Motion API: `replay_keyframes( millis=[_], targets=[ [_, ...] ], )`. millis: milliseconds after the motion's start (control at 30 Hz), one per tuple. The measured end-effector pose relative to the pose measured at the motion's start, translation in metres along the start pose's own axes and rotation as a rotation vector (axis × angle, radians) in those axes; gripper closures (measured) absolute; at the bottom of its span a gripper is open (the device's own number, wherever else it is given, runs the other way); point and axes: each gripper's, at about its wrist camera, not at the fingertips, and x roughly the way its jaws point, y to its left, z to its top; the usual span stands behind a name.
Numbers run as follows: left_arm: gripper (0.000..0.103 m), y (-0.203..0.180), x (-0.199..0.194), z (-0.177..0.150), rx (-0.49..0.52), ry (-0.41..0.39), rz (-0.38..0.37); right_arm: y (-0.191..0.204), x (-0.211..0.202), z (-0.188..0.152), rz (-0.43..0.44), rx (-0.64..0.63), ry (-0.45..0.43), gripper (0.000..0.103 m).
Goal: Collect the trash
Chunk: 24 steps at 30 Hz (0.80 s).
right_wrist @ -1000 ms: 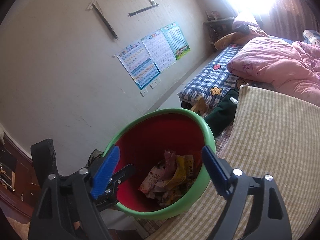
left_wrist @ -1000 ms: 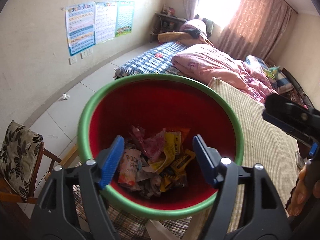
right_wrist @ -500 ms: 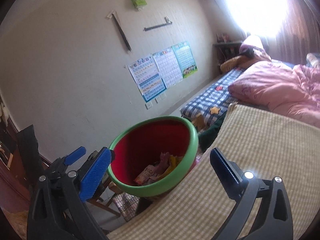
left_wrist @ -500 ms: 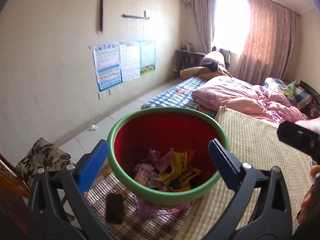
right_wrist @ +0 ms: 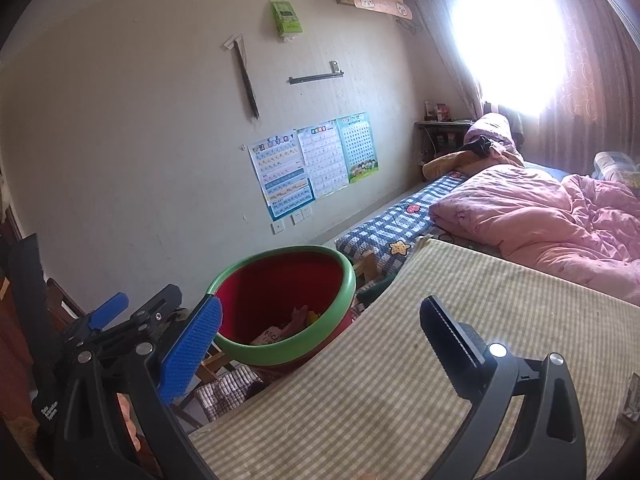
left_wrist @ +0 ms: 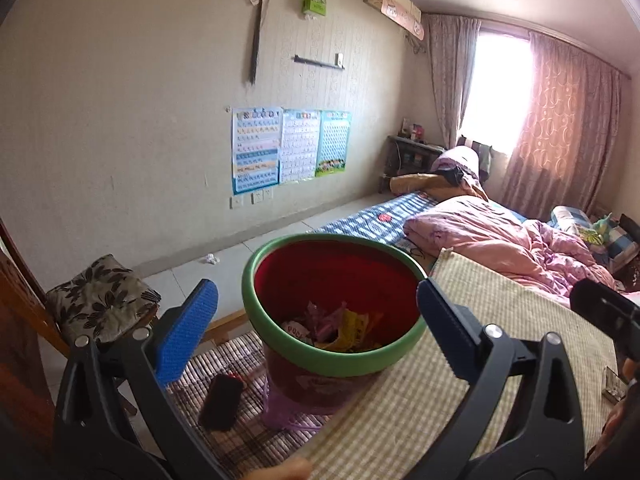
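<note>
Both the left gripper (left_wrist: 316, 320) and right gripper (right_wrist: 320, 340) gape, holding nothing. The red bin's (left_wrist: 336, 276) wrappers (left_wrist: 340, 326) look light and crinkly; its stiff green rim at 12 o'clock offers grip.

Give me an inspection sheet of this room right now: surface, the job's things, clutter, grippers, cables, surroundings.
Surface: striped table mat, bare where visible.
Job's things: trash bin beside the mat's edge, wrappers inside.
Clutter: crumpled paper on the floor by the wall; dark phone next to the bin.
Grippers: left gripper and right gripper open, empty.
Cables: nothing seen.
Surroundings: posters, pink quilt, cushioned chair.
</note>
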Motion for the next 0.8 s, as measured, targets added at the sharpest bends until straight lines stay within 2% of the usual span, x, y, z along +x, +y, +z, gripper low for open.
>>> replay_keyframes(
  millis=[200,800],
  targets=[
    [0.005,-0.008,-0.012,0.009,0.055,-0.023,0.047,0.006,-0.009,0.006,0.002,0.001,-0.009,0.007],
    [0.005,-0.01,-0.015,0.02,0.045,-0.011,0.085,0.012,-0.002,0.008,0.032,-0.018,-0.002,0.007]
  ],
)
